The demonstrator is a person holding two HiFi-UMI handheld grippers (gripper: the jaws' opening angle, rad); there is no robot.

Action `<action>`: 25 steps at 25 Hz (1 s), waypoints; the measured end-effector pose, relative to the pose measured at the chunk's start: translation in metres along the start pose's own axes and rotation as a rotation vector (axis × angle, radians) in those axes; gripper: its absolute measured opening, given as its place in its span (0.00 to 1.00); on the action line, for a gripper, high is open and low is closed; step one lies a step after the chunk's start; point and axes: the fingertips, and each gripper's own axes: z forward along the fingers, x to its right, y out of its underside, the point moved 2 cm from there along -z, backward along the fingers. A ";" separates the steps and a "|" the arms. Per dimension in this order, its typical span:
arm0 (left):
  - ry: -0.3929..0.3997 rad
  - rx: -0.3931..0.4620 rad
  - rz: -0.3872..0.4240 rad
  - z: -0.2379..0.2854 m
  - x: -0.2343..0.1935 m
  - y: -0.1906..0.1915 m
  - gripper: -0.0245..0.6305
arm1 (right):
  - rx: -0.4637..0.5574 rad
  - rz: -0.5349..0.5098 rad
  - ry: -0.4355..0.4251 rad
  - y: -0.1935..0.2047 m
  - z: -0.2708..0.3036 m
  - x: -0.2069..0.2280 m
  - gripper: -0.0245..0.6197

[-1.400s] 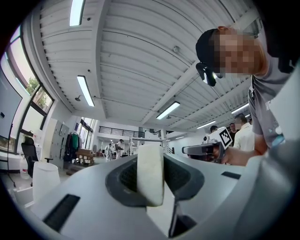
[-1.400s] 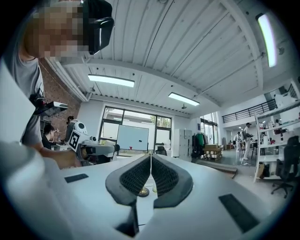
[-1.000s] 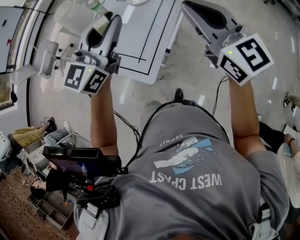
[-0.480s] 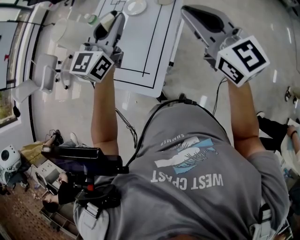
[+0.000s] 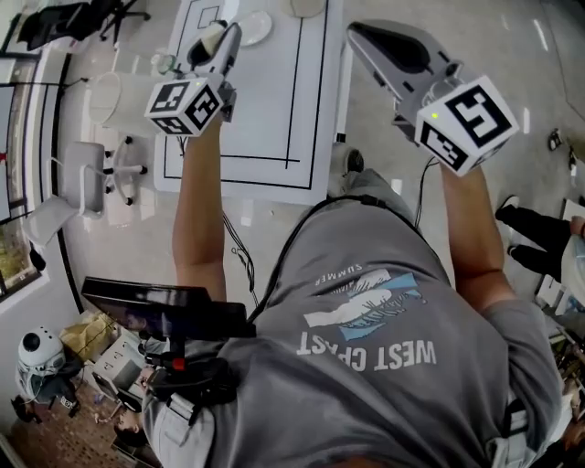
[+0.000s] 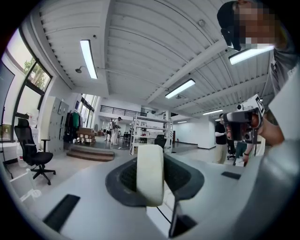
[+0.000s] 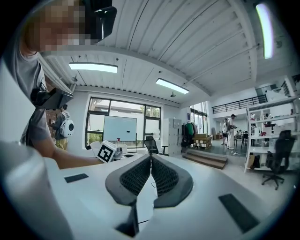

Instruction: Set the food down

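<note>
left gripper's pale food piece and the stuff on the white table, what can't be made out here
Left gripper view: the pale cream rounded food piece shows only its narrow edge, so its type is unclear.
Head view: the white round plate sits partly behind the left gripper, too small to see contents.
Head view: a second pale round object is cut off by the top edge.
</note>
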 end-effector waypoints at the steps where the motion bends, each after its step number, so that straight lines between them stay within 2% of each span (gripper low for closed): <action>1: -0.002 -0.016 -0.004 0.008 -0.007 0.007 0.19 | -0.007 0.008 0.007 0.004 0.001 0.006 0.05; 10: -0.079 -0.178 -0.043 0.092 -0.071 0.081 0.19 | -0.060 0.078 0.006 0.043 0.028 0.070 0.05; 14: -0.119 -0.266 -0.030 0.116 -0.107 0.113 0.19 | -0.096 0.098 -0.007 0.054 0.050 0.091 0.05; 20: -0.160 -0.390 -0.026 0.149 -0.152 0.184 0.19 | -0.145 0.130 -0.013 0.092 0.071 0.115 0.05; 25: -0.193 -0.475 0.007 0.166 -0.175 0.210 0.19 | -0.179 0.150 -0.018 0.103 0.081 0.128 0.05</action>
